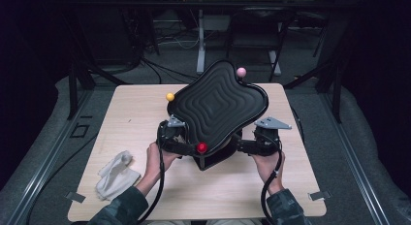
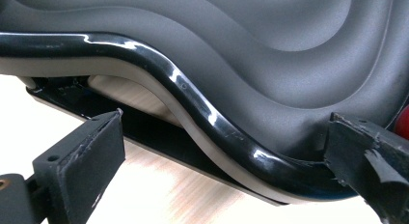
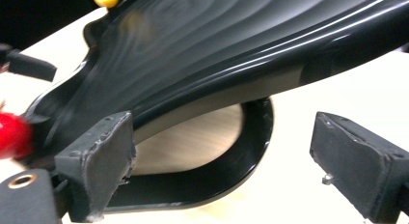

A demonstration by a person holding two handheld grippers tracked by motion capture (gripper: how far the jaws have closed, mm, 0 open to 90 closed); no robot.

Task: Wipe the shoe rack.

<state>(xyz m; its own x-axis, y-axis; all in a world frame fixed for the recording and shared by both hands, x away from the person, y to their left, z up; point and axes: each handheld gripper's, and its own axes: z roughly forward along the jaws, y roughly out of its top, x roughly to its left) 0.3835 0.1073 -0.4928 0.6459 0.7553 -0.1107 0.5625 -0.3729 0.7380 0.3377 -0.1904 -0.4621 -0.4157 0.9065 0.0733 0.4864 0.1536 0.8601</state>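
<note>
A black wavy-edged board (image 1: 218,104) with ridged concentric rings rests on a black base (image 1: 213,160) at the table's middle. A yellow ball (image 1: 170,96), a pink ball (image 1: 241,72) and a red ball (image 1: 201,147) sit on its corners. My left gripper (image 1: 186,146) is at the board's near left edge, open, with the glossy rim (image 2: 202,108) running between its jaws (image 2: 225,127). My right gripper (image 1: 242,147) is at the near right edge, open (image 3: 222,130), facing the base's curved loop (image 3: 251,151) under the board (image 3: 202,45).
A crumpled white cloth (image 1: 116,174) lies at the near left of the light wooden table (image 1: 140,108). Dark frame posts and a further desk stand beyond the table's far edge.
</note>
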